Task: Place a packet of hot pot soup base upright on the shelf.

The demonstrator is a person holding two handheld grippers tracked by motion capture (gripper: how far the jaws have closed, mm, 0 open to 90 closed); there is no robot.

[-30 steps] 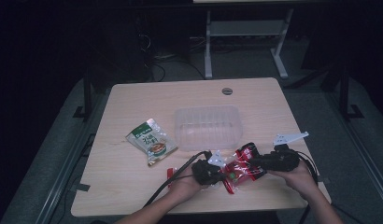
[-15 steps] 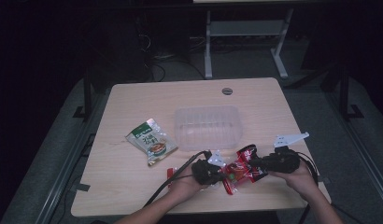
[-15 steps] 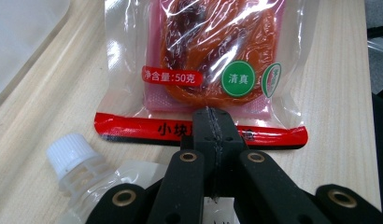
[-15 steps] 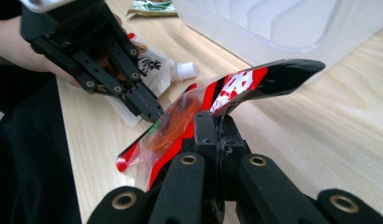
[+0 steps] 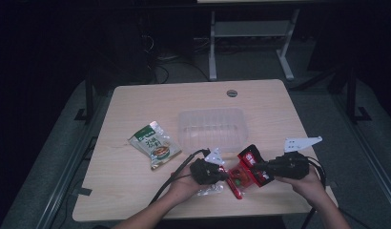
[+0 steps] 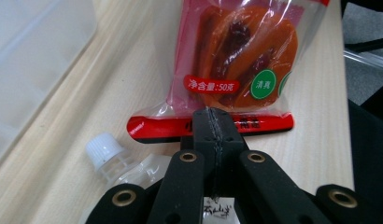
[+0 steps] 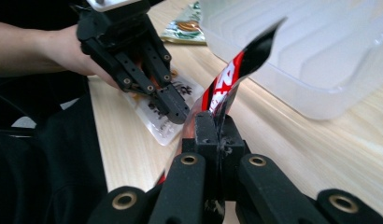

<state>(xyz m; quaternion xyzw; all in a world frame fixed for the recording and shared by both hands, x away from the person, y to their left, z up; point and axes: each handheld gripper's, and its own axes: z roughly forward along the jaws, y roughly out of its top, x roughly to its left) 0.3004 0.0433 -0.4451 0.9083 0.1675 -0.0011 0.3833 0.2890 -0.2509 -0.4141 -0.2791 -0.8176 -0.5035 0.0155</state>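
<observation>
Left gripper: my jaws are pressed together on the red bottom seam of the red snack packet, seen up close in my left gripper view.
Right gripper: my jaws are pinched on the other edge of the same packet, which curls up between them.
Red snack packet: stretched between my two grippers near the front edge of the table, just in front of the tray.
Clear pouch: flat on the wood under my left gripper, white screw cap beside the packet's seam.
Clear plastic tray: mid-table, just behind my grippers.
Green packet: lies flat to the left of the tray, well apart from my hands.
</observation>
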